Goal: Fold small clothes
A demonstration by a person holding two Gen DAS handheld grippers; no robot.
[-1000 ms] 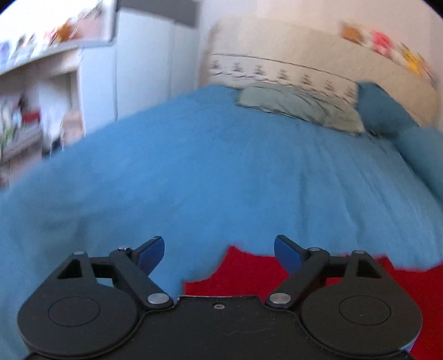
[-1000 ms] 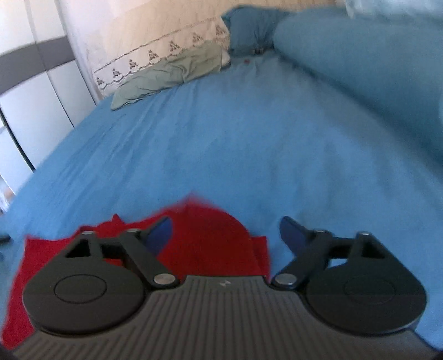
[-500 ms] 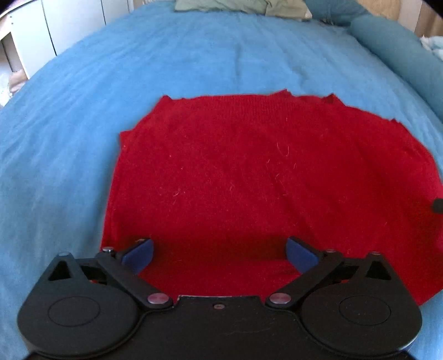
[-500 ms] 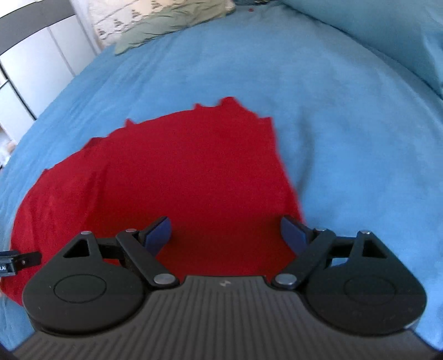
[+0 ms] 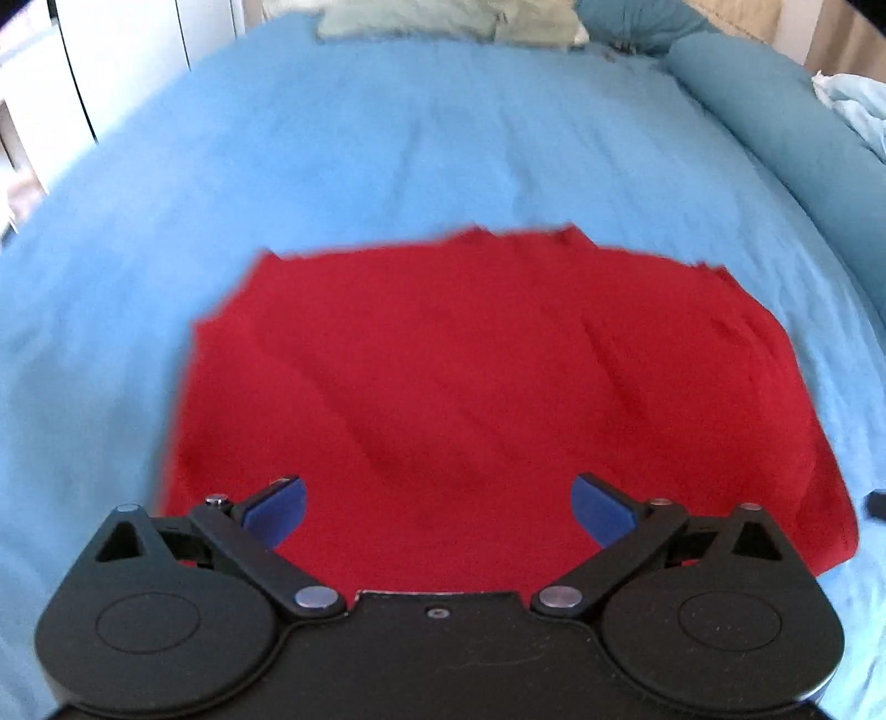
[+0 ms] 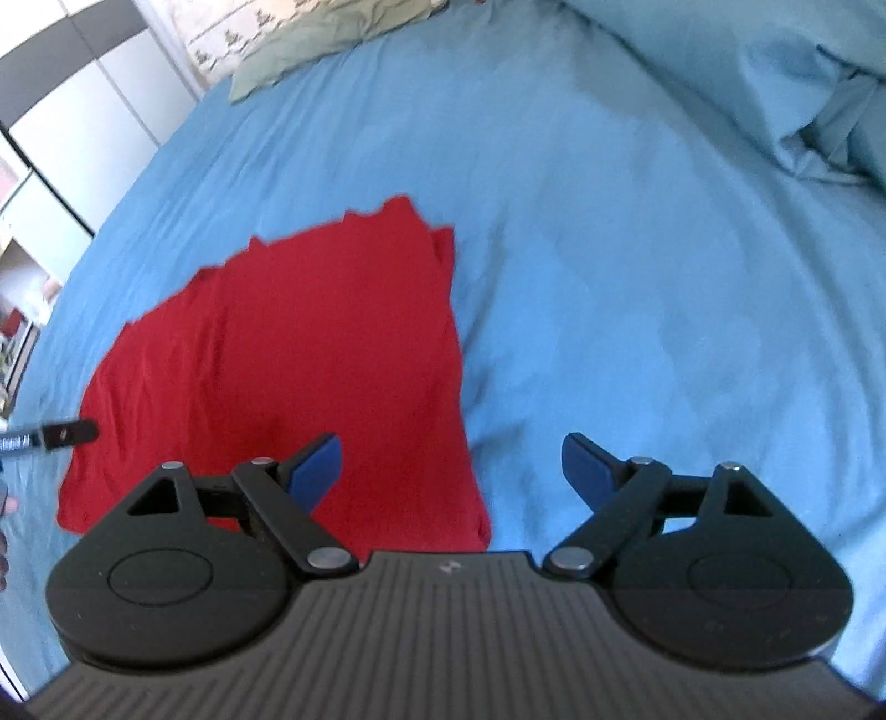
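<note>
One red garment (image 5: 470,387), flat, long axis sideways

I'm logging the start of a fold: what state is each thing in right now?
red garment: spread flat on the bed, a few wrinkles, in neither gripper.
left gripper: open, empty, over the garment's near edge.
right gripper: open, empty, over the garment's right edge.
blue bedcover: smooth, lightly creased.
green pillow: lying at the head of the bed.
</note>
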